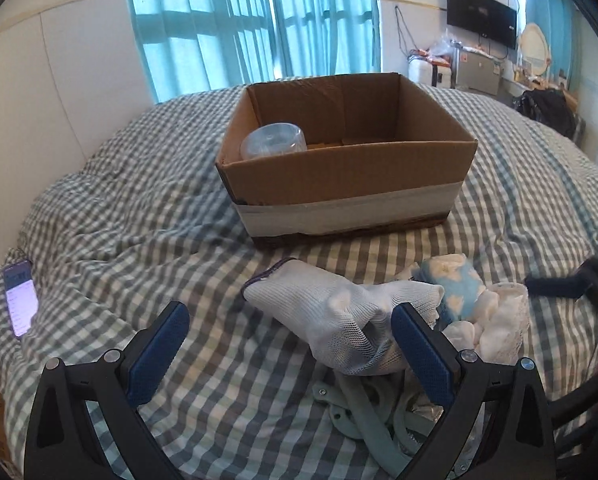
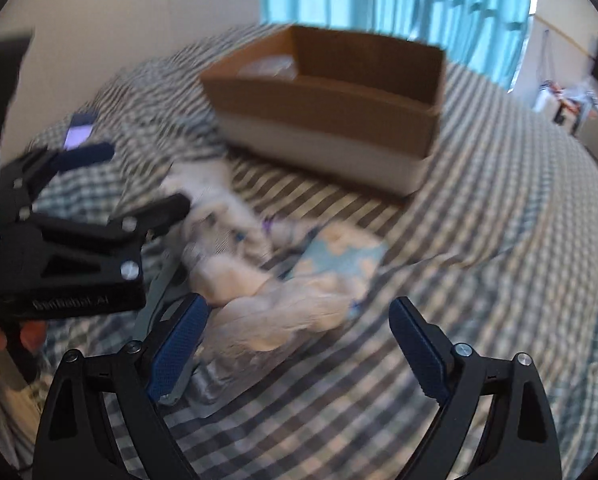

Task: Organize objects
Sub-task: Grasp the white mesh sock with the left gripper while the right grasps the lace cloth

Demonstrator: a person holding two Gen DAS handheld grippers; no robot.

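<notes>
An open cardboard box (image 1: 351, 176) with a white band stands on the checked bed; a clear plastic container (image 1: 273, 141) lies inside at its left. In front of it lies a pile: a white knit glove (image 1: 331, 312), a blue-and-white cloth (image 1: 459, 288), white lace fabric (image 1: 499, 324) and a pale green strap item (image 1: 363, 412). My left gripper (image 1: 289, 316) is open, low over the glove, right finger beside it. My right gripper (image 2: 299, 316) is open above the blurred pile (image 2: 267, 300). The box (image 2: 331, 120) is beyond, and the left gripper (image 2: 139, 178) shows at left.
A lit phone (image 1: 21, 300) lies on the checked bedspread (image 1: 139, 220) at far left. Teal curtains (image 1: 251, 20) hang behind the bed. A wall TV (image 1: 481, 14) and cluttered furniture stand at the far right. The right gripper's tip (image 1: 559, 286) shows at the right edge.
</notes>
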